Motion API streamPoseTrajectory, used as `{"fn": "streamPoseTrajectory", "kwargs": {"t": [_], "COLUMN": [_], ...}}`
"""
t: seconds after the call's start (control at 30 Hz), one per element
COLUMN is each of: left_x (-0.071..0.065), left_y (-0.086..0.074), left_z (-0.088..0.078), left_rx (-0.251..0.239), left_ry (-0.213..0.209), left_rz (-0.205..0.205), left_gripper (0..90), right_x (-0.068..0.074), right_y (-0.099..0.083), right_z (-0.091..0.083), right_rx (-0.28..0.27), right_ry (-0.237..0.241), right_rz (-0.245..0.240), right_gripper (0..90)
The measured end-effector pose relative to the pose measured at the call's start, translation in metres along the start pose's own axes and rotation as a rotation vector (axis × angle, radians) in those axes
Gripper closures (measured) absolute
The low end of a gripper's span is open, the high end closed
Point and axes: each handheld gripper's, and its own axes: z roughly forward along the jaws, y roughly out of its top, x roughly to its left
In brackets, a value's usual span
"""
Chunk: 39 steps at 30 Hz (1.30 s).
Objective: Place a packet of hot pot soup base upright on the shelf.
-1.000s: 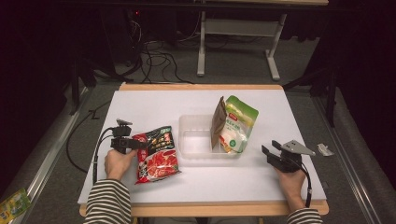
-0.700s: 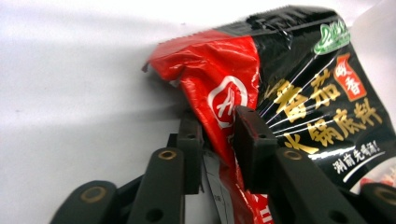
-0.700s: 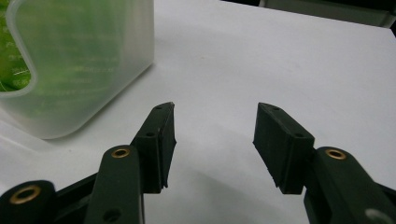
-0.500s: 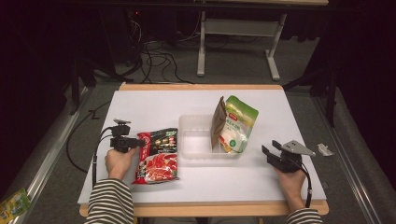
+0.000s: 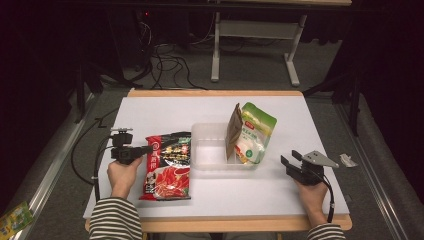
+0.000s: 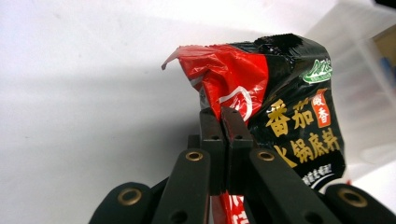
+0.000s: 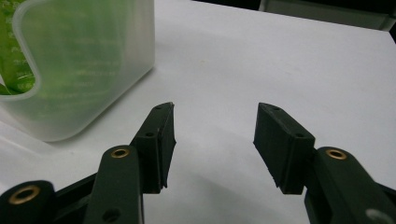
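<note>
Since the earlier high view, the left gripper [image 5: 148, 150] has just been closing on the upper left edge of the red and black hotpot soup base packet [image 5: 168, 166] and has lifted that end a little, so the packet now slopes up from the white table [image 5: 150, 112] with its top edge against the left wall of the clear plastic container [image 5: 210, 145]. From above, the packet lies left of centre, its lower end on the table near the front edge; the container sits mid-table with a green and white pouch [image 5: 255, 134] leaning upright in its right end. Open tabletop stretches behind the container to the far wooden edge, and along the left side. The right gripper [image 5: 290, 162] rests on the table near the right front corner, well apart from the container. In the left gripper view, the jaws are pinched tight on the packet's [image 6: 280, 107] crumpled red corner, gold characters printed on its black face, bare white table to the left. In the right gripper view, the right gripper [image 7: 215, 135] stands wide apart with nothing between its jaws, the container's [image 7: 93, 70] rounded corner just ahead at left, bare table beyond.
</note>
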Motion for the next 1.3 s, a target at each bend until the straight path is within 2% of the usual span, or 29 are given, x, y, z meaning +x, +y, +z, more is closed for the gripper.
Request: {"fn": "streamPoseTrajectory", "kwargs": {"t": [0.03, 0.07, 0.2, 0.3, 0.73, 1.03, 1.3], "left_x": [0.000, -0.004, -0.015, -0.024, -0.055, -0.068, -0.075], "left_y": [0.000, 0.000, 0.000, 0.001, 0.002, 0.002, 0.000], "left_z": [0.000, -0.008, -0.023, -0.034, -0.065, -0.077, -0.086], "left_rx": [0.000, -0.017, -0.037, -0.071, -0.135, -0.173, -0.212], "left_ry": [0.000, 0.004, 0.015, -0.001, 0.016, 0.004, -0.024], "left_rz": [0.000, 0.022, 0.069, 0.099, 0.218, 0.259, 0.267], "left_gripper": [89.8, 89.9, 90.0, 90.0, 90.0, 90.0, 90.0], "right_x": [0.000, 0.000, 0.000, 0.000, 0.000, -0.001, 0.000], "right_y": [0.000, 0.000, 0.000, 0.000, -0.001, -0.001, -0.001], "right_z": [0.000, 0.000, 0.000, 0.000, -0.001, -0.001, -0.002], "right_rx": [0.000, -0.003, -0.001, -0.003, -0.007, -0.017, -0.017], "right_ry": [0.000, 0.000, -0.001, -0.001, 0.000, 0.000, -0.001], "right_rz": [0.000, -0.002, 0.007, 0.006, 0.010, 0.004, 0.013], "right_gripper": [48.5, 48.5, 48.5, 48.5, 48.3, 48.2, 48.0]}}
